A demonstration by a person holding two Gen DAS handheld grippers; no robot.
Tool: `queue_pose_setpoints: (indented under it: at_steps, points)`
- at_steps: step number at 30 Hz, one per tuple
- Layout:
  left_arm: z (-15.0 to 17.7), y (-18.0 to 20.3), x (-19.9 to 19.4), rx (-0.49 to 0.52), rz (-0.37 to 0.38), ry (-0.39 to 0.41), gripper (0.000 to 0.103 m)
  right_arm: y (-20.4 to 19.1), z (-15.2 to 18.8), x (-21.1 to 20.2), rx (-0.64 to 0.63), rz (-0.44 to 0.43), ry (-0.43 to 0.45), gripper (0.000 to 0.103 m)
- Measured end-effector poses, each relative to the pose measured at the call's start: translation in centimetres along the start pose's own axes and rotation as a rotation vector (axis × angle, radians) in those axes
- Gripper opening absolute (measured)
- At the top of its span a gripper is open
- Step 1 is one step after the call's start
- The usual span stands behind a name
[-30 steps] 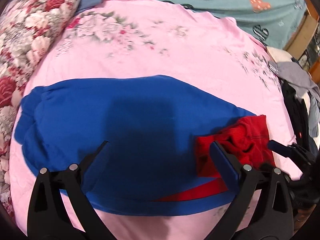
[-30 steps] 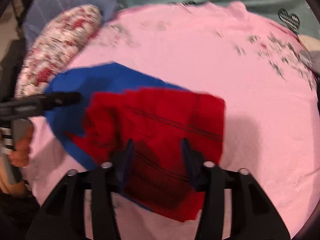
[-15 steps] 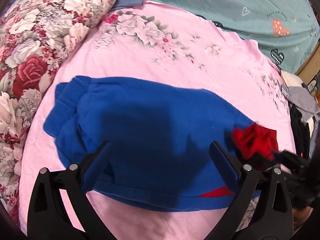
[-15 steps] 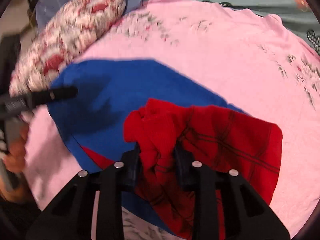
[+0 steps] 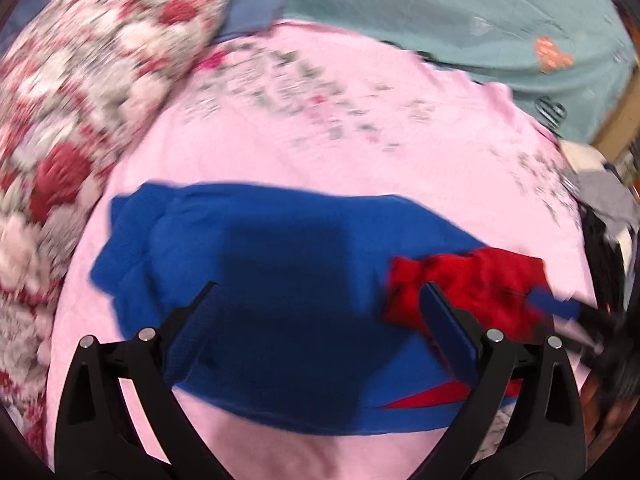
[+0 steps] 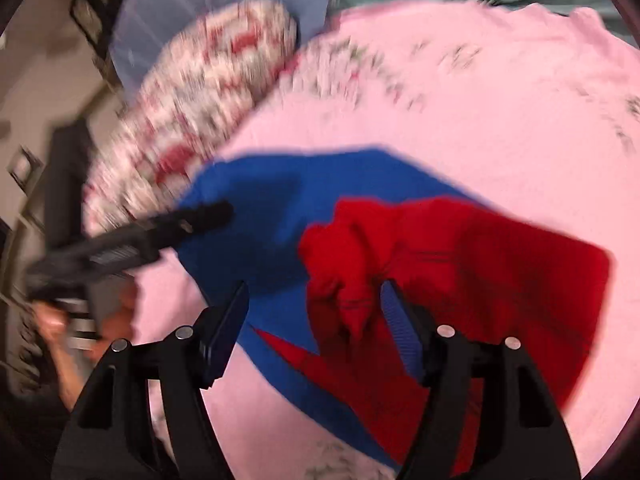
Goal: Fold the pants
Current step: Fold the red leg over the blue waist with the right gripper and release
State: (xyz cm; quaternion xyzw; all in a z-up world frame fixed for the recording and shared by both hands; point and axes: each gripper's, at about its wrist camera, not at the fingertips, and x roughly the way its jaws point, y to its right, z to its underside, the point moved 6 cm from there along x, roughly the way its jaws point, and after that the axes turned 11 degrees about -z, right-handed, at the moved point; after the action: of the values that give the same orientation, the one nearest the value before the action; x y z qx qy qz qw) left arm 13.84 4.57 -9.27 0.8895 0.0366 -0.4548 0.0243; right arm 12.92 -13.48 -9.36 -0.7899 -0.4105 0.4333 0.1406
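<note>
Pillow (image 5: 92, 92) floral at far left, then blue-and-red pants (image 5: 280, 280) lying folded on pink sheet (image 5: 340, 140). Left gripper (image 5: 320, 308) spread wide over blue part, holding nothing. Right gripper (image 6: 316, 304) jaws just opened, bunched red cloth loose between them.

A pink floral bedsheet (image 5: 320, 148) covers the bed. A red-and-white floral pillow (image 5: 92, 80) lies beside a teal patterned blanket (image 5: 460, 12).

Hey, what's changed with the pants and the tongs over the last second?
The right tongs pinched the bunched red part of the pants, pulled it over the blue part, and have just been opening; the red bunch sits loose between them. The left tongs stayed open above the blue part. The pink sheet is unchanged.
</note>
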Motion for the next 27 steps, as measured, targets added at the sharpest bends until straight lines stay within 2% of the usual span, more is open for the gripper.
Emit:
queue_pose_setpoints:
  at_steps: [1, 3, 4, 5, 7, 8, 9, 10, 13, 15, 17, 19, 21, 22, 24, 27]
  points:
    - [-0.1, 1.0, -0.1, 0.023, 0.019, 0.005, 0.099, 0.6, -0.1, -1.6, 0.005, 0.015, 0.042, 0.065]
    - [-0.3, 3.6, 0.2, 0.064, 0.069, 0.003, 0.099, 3.6, -0.3, -5.3, 0.068, 0.086, 0.134, 0.021]
    - [-0.2, 5.2, 0.8, 0.089, 0.086, -0.009, 0.099, 5.2, -0.1, -6.2, 0.121, 0.083, 0.149, 0.014]
    - [0.0, 6.2, 1.3, 0.109, 0.087, -0.024, 0.099, 6.9, 0.0, -6.8, 0.176, 0.074, 0.16, 0.014]
    - [0.4, 7.8, 3.2, 0.146, 0.057, -0.058, 0.099, 8.8, 0.2, -6.6, 0.202, 0.114, 0.15, 0.013]
    - [0.5, 8.0, 4.2, 0.155, 0.013, -0.067, 0.099, 9.7, 0.5, -6.1, 0.198, 0.162, 0.127, 0.013]
    - [0.6, 7.8, 5.7, 0.17, -0.079, -0.07, 0.101, 10.7, 0.7, -5.4, 0.202, 0.195, 0.114, 0.009]
    - [0.7, 7.6, 6.6, 0.172, -0.105, -0.084, 0.101, 12.1, 0.9, -5.0, 0.232, 0.209, 0.114, 0.0]
    - [1.0, 6.4, 6.5, 0.09, -0.033, -0.133, 0.101, 13.6, 1.3, -4.7, 0.266, 0.188, 0.142, 0.0]
    - [1.0, 6.0, 5.5, 0.1, -0.032, -0.117, 0.101, 12.0, 2.1, -5.6, 0.238, 0.179, 0.14, 0.005]
    - [1.3, 5.5, 4.5, 0.092, -0.011, -0.097, 0.101, 9.7, 3.1, -6.6, 0.211, 0.123, 0.141, 0.005]
    - [1.7, 5.4, 4.8, 0.097, -0.023, -0.105, 0.101, 7.8, 4.9, -6.5, 0.201, 0.073, 0.114, 0.008]
    - [2.2, 5.5, 6.0, 0.093, -0.026, -0.133, 0.101, 7.1, 7.8, -5.4, 0.212, 0.058, 0.035, 0.009]
    - [2.1, 5.6, 6.3, 0.082, -0.023, -0.137, 0.101, 7.7, 9.3, -4.9, 0.229, 0.082, -0.003, 0.005]
    - [1.9, 5.5, 5.7, 0.08, -0.024, -0.129, 0.101, 8.2, 9.9, -5.3, 0.246, 0.064, 0.04, 0.004]
    - [1.8, 4.9, 4.0, 0.076, 0.008, -0.11, 0.101, 7.6, 9.6, -7.1, 0.246, 0.072, 0.092, 0.02]
